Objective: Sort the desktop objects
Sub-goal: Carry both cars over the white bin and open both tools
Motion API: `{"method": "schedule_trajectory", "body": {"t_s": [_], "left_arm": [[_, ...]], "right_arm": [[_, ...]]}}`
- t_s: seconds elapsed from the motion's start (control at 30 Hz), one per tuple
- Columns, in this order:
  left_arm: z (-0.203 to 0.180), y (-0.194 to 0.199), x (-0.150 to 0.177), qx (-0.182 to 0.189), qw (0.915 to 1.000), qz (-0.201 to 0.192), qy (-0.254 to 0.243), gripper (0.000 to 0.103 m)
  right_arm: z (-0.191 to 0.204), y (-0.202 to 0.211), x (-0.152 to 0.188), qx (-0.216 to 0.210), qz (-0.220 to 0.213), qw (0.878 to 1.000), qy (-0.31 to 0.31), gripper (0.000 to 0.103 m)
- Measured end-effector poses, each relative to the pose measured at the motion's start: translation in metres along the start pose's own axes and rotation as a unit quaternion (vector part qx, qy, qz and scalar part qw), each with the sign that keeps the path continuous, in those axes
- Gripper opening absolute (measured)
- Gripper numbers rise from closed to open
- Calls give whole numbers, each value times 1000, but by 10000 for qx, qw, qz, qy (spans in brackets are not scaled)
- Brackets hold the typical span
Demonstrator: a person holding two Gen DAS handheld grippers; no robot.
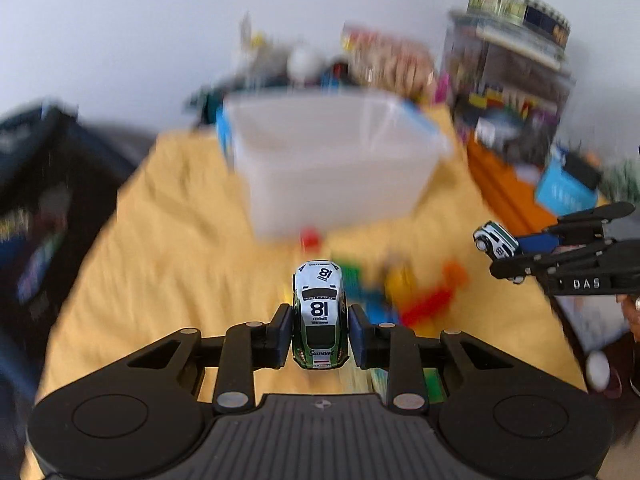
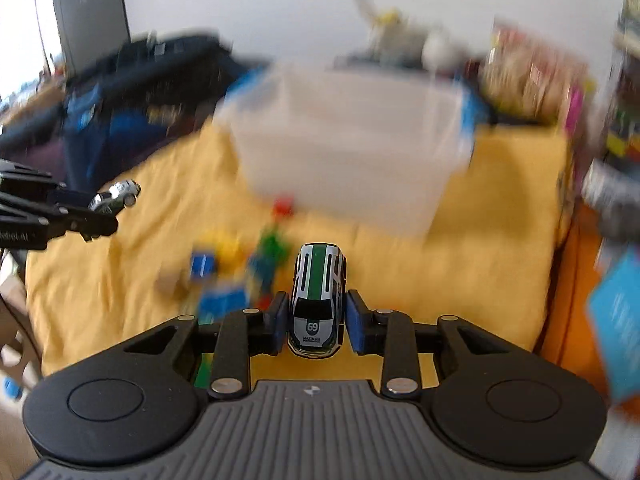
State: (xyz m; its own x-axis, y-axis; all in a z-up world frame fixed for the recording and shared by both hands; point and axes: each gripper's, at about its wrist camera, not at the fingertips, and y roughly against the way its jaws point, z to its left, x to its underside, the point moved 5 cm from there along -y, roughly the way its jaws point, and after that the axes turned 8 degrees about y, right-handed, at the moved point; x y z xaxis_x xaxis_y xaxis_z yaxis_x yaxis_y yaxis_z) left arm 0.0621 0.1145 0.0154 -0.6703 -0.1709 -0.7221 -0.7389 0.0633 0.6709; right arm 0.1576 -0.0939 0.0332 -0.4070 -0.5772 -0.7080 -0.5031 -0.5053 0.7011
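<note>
My left gripper [image 1: 320, 334] is shut on a green and white toy car numbered 18 [image 1: 319, 312], held above the yellow cloth. My right gripper [image 2: 317, 326] is shut on a white toy car with a green stripe and the number 69 [image 2: 318, 300]. Each view also catches the other gripper from the side: the right gripper [image 1: 504, 254] with its car [image 1: 495, 239] at the right edge, the left gripper [image 2: 100, 216] with its car [image 2: 118, 195] at the left edge. Ahead of both stands a blurred translucent plastic bin [image 1: 336, 160] [image 2: 352, 148] with blue handles.
Loose coloured building bricks [image 1: 400, 284] [image 2: 240, 268] lie on the yellow cloth [image 1: 160, 240] in front of the bin. Boxes and clutter [image 1: 512, 80] crowd the back and right; a dark bag [image 2: 120, 92] sits at the left. An orange strip [image 1: 504, 184] runs along the right.
</note>
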Motion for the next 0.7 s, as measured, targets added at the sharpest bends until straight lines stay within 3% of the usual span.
{"method": "schedule_trajectory", "body": {"t_s": [0.17, 0.3, 0.5, 0.6, 0.7], "left_arm": [[-3, -1, -80, 97, 9973, -704, -199, 33], [-13, -19, -127, 56, 9950, -928, -374, 33], [-22, -82, -173, -166, 9966, -732, -333, 33], [-17, -121, -170, -59, 10000, -59, 49, 33], [-19, -133, -158, -525, 9984, -26, -209, 43]], "right_arm": [[-20, 7, -75, 415, -750, 9958, 326, 33], [-36, -23, -117, 333, -760, 9961, 291, 33], [-51, -83, -141, 463, -323, 9983, 166, 33], [-54, -113, -131, 504, 32, 9987, 68, 35], [-52, -119, -121, 564, 79, 9983, 74, 43]]}}
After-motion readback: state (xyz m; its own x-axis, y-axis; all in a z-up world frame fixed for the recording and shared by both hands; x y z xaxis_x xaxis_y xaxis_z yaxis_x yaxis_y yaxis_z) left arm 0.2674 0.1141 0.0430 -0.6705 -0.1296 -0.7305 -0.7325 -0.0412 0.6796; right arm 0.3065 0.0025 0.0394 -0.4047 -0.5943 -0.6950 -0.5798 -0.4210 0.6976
